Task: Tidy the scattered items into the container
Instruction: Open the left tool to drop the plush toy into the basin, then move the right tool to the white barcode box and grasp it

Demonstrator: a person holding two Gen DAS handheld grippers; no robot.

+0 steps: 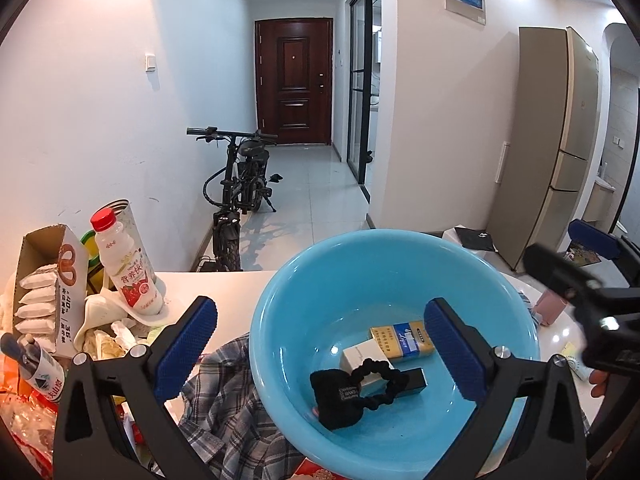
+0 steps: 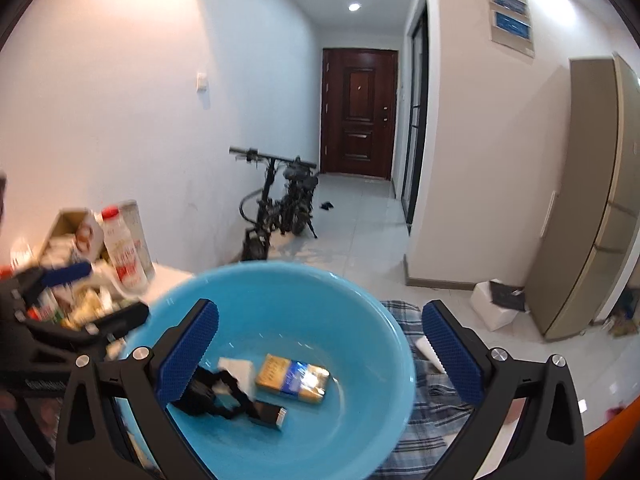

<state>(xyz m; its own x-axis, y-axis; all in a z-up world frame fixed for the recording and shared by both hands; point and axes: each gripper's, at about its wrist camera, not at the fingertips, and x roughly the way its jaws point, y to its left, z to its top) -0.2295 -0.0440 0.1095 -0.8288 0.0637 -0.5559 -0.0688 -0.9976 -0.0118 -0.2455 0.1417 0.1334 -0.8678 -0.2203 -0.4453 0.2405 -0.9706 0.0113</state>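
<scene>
Risk first: round glossy blue plastic basin sits partly on crumpled grey plaid cloth, could rock or slide if nudged by gripper. Left gripper wide open, empty, over basin; right gripper also spread wide, nothing held. Inside basin: fuzzy black scrunchie, gold-blue cardboard pack, white box, black box. Soft scrunchie may snag on ribbed blue pads on next drop

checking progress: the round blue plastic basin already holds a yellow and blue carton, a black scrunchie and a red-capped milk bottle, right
Not quite. The red-capped milk bottle is not in the round blue plastic basin; it stands outside it among the clutter, as the left wrist view shows. The yellow and blue carton and the black scrunchie do lie in the basin.
</scene>
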